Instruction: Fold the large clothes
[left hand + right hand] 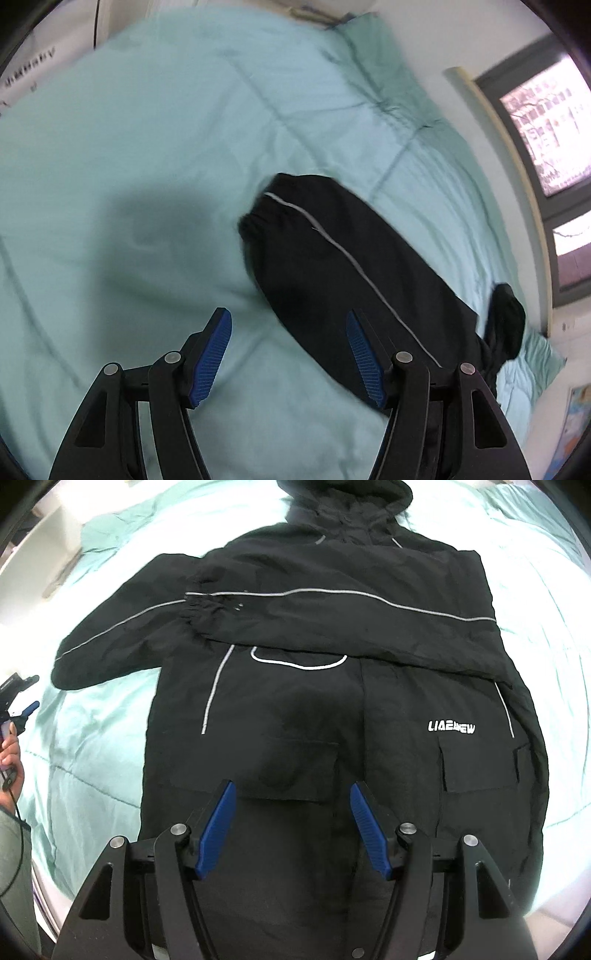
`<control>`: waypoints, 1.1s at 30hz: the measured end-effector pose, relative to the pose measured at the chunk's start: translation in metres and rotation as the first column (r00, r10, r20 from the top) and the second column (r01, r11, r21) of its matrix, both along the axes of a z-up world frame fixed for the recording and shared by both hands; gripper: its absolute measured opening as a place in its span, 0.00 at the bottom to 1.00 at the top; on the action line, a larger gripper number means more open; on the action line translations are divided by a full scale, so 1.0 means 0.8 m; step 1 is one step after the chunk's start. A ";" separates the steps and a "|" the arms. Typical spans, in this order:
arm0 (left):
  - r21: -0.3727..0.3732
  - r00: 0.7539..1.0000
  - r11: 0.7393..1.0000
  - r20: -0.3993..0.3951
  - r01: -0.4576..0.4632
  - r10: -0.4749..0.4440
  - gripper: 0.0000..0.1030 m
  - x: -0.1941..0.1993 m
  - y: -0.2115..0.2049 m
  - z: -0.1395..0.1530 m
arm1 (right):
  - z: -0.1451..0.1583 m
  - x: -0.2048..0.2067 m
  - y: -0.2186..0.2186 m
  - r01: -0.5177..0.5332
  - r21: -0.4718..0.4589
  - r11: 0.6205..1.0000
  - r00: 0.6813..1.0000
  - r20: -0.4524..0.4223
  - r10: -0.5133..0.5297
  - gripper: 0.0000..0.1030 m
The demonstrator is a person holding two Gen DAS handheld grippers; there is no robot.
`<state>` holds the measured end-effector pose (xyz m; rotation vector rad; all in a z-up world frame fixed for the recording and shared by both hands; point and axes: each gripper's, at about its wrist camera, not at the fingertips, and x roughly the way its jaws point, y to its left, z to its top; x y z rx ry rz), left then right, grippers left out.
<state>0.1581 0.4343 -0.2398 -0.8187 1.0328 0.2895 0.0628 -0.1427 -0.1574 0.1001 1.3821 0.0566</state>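
Right now a black hooded jacket (332,635) lies face-up and spread flat on a pale green bedspread (96,738), hood farthest from the right gripper (293,823) and hem nearest it. One sleeve is already folded across the chest (351,620), its elastic cuff ending just short of the opposite shoulder. The other sleeve (332,266) still reaches out to the side — the side where the left gripper (288,354) hovers.

Both tools are wide open and hold nothing; the blue pads of each stand well apart with only cloth or bedding between them.

In the left wrist view, the outstretched sleeve runs diagonally ahead and to the right of the tool, its gathered cuff (258,218) at the far end and its long axis slanting back toward the jacket body. The left gripper is clearly the nearer one to that cuff — the right one hangs over the jacket's lower front, near the pockets. Folding the second sleeve inward would likely start with the left tool reaching forward and slightly right to pinch the cuff.
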 end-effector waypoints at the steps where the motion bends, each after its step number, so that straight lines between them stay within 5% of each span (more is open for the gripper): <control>1: -0.015 1.000 1.000 -0.005 -0.008 0.008 0.64 0.005 0.007 -0.008 | -0.004 0.002 0.003 -0.001 -0.007 1.000 1.000 -0.015 0.000 0.65; 9: -0.112 0.999 0.993 0.017 -0.048 0.051 0.64 0.048 0.041 -0.073 | -0.026 0.009 0.020 -0.026 -0.050 0.998 0.996 -0.086 0.021 0.65; 12: -0.116 0.997 0.992 0.054 -0.054 0.061 0.64 0.055 0.040 -0.073 | -0.033 0.013 0.026 -0.032 -0.060 0.998 0.994 -0.105 0.026 0.65; 16: -0.023 0.996 1.000 0.091 -0.015 0.017 0.44 0.058 0.020 -0.050 | -0.042 0.017 0.032 -0.035 -0.052 0.998 0.992 -0.126 0.029 0.65; 20: -0.021 0.987 1.000 0.160 0.011 -0.007 0.43 0.051 0.012 -0.030 | -0.045 0.021 0.042 -0.055 -0.048 0.997 0.990 -0.131 0.048 0.65; 25: -0.055 0.994 0.997 0.104 0.049 -0.043 0.45 0.074 0.012 -0.058 | -0.052 0.023 0.057 -0.097 -0.051 0.994 0.986 -0.141 0.089 0.65; 28: -0.006 0.991 0.999 0.130 0.045 -0.043 0.21 0.063 0.004 -0.040 | -0.052 0.023 0.060 -0.108 -0.044 0.993 0.985 -0.137 0.101 0.65; 33: 0.123 0.967 0.986 0.215 0.111 -0.136 0.16 0.042 -0.046 0.037 | -0.044 0.032 0.056 -0.114 -0.012 0.993 0.988 -0.105 0.112 0.65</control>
